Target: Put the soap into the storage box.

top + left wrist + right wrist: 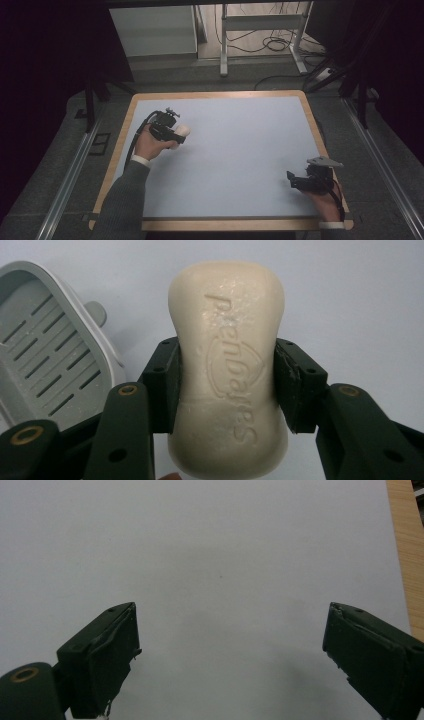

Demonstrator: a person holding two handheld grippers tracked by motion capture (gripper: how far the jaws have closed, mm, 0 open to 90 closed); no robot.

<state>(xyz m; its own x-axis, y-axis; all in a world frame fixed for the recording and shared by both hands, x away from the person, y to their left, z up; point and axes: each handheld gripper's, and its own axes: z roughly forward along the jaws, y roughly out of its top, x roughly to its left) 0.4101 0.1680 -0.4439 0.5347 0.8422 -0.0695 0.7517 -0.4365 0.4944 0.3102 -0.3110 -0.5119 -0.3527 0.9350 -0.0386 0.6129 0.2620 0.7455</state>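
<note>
Left hand-held gripper [226, 385] clamps the soap bar [227, 365]; right hand-held gripper [230, 650] gapes.

Cream embossed soap bar [227, 370] clamped at its waist, beside grey slotted soap dish [47, 347].

The table [225, 150] lies bare across its middle and along its far edge, open for a hand to cross. Near the left edge the left gripper [175, 132] and the soap bar [227, 365] clamped in its jaws stand in the way, with a grey soap dish [47, 347] just beside them in the left gripper view. Near the right front corner the right gripper [295, 180] sits low with its jaws wide apart, bare surface between and ahead of them.
</note>
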